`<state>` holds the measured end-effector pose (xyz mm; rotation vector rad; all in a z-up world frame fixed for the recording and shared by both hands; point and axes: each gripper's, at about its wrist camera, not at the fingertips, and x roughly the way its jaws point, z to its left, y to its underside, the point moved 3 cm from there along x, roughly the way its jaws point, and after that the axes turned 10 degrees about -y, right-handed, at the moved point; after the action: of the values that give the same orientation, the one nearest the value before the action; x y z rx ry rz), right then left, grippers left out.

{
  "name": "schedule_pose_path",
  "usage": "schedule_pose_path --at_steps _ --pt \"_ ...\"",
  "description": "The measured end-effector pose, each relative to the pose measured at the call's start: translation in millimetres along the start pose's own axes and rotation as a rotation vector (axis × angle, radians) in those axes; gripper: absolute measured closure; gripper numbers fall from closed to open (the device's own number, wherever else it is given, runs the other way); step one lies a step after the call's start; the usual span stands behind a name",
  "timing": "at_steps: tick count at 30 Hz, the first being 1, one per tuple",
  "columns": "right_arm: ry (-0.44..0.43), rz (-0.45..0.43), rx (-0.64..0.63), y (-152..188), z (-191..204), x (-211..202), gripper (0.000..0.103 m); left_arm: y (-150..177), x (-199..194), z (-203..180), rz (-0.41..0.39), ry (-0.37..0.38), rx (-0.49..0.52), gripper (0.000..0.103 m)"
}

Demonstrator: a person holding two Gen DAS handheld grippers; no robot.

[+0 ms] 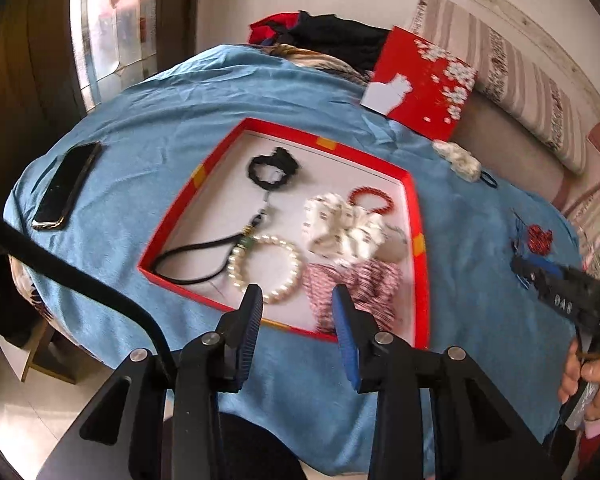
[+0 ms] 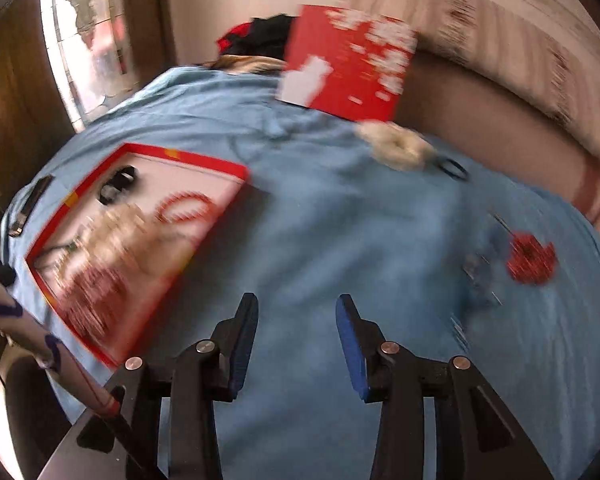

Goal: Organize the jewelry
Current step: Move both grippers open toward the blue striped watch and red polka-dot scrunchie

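A shallow red box (image 1: 418, 216) lies on blue cloth. Inside are a pearl bracelet (image 1: 278, 241), a black scrunchie (image 1: 274, 170), a red bead bracelet (image 1: 370, 189), a white scrunchie (image 1: 340, 228), a red-and-white striped scrunchie (image 1: 364, 280) and a black cord with a charm (image 1: 196, 248). My left gripper (image 1: 297, 296) hovers open over the box's near edge, nothing between its fingers. My right gripper (image 2: 297, 302) stands open and empty over bare cloth, right of the box (image 2: 204, 160). A fluffy white scrunchie (image 2: 396, 146), a black hair tie (image 2: 452, 168) and a red sequined piece (image 2: 532, 260) lie outside the box.
A phone (image 1: 66, 186) lies on the cloth left of the box. The red lid (image 1: 420, 80) leans at the back right, with a pile of dark and red clothes (image 1: 332, 36) behind it. A hand (image 1: 592, 376) holds the other gripper at the right edge. The right wrist view is blurred.
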<state>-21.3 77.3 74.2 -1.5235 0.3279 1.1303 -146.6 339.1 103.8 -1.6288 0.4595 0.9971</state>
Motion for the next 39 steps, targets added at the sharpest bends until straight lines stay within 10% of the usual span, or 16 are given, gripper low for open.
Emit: schedule_pose_path --at_steps 11,29,32,39 --pt "0.128 0.013 0.316 90 -149 -46 0.058 22 -12 -95 0.016 0.08 0.178 0.06" --pt "0.05 0.002 0.25 28 -154 24 0.048 65 24 -191 0.137 0.129 0.342 0.059" --pt "0.057 0.053 0.271 26 -159 45 0.086 66 30 -188 0.153 0.119 0.333 0.059" --pt "-0.164 0.038 0.316 42 -133 27 0.088 63 38 -178 0.174 0.108 0.299 0.06"
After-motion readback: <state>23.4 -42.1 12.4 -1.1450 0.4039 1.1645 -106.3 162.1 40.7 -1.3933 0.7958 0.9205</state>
